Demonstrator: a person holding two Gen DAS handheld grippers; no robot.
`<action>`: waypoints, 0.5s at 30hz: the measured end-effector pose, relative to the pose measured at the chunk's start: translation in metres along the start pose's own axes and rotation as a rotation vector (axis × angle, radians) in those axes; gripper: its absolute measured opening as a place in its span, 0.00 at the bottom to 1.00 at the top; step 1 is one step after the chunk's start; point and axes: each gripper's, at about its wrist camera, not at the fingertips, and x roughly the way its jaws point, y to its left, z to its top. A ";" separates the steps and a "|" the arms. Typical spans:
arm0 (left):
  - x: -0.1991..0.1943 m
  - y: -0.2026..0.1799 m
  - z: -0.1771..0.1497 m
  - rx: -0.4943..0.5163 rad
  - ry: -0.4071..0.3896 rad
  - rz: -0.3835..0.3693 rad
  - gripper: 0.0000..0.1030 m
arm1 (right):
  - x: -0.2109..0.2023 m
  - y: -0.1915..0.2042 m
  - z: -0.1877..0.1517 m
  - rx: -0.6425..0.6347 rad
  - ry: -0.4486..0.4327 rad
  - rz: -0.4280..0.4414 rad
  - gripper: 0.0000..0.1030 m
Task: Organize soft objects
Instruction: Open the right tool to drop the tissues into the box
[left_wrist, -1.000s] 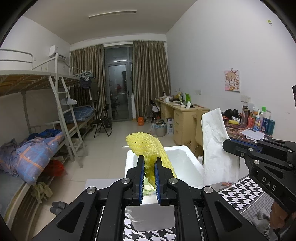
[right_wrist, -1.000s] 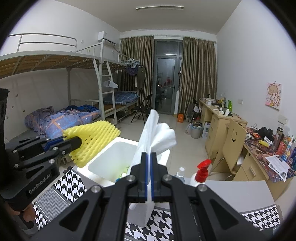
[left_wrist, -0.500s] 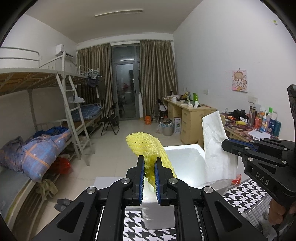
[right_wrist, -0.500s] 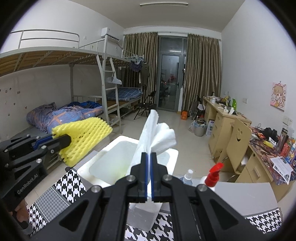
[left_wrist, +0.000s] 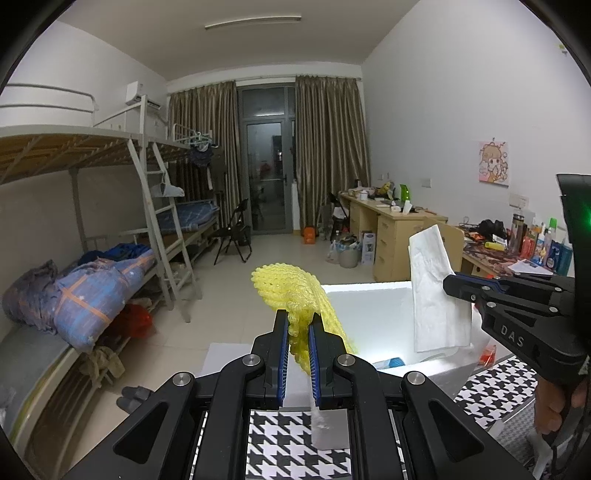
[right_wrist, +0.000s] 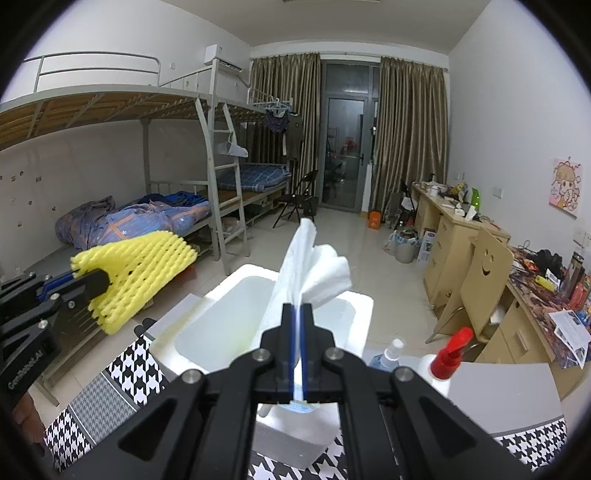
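Yellow foam net (left_wrist: 295, 295): pinched low down between the blue pads of the left gripper (left_wrist: 299, 332); held in the air above the near-left edge of the white foam box (left_wrist: 373, 306).
Left gripper jaws: clamped tight on the net, with only the squeezed mesh between them.
Net's direction: long axis runs up and away from the gripper, the free end fanning out past the fingertips; seen from the right wrist, the net (right_wrist: 136, 273) spreads sideways toward the box (right_wrist: 229, 321).
White tissue (right_wrist: 310, 273): gripped at its lower edge by the right gripper (right_wrist: 298, 317), over the open box.
Right gripper jaws: pressed nearly together on the thin sheet.
Tissue's direction: stands upright, long axis vertical, top flaring into loose folds; from the left wrist it (left_wrist: 436, 291) hangs as a tall strip.
Box: sits on a houndstooth cloth (left_wrist: 280, 439).
Spray bottle (right_wrist: 448, 354): just right of the box.
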 end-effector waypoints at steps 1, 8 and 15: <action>-0.001 0.001 -0.001 -0.001 0.001 0.003 0.11 | 0.003 0.000 0.000 0.002 0.006 0.001 0.04; -0.004 0.007 -0.004 -0.015 0.004 0.016 0.11 | 0.022 0.004 0.000 0.010 0.049 0.018 0.04; -0.002 0.006 -0.005 -0.014 0.014 0.008 0.11 | 0.038 0.003 -0.004 0.020 0.116 0.032 0.14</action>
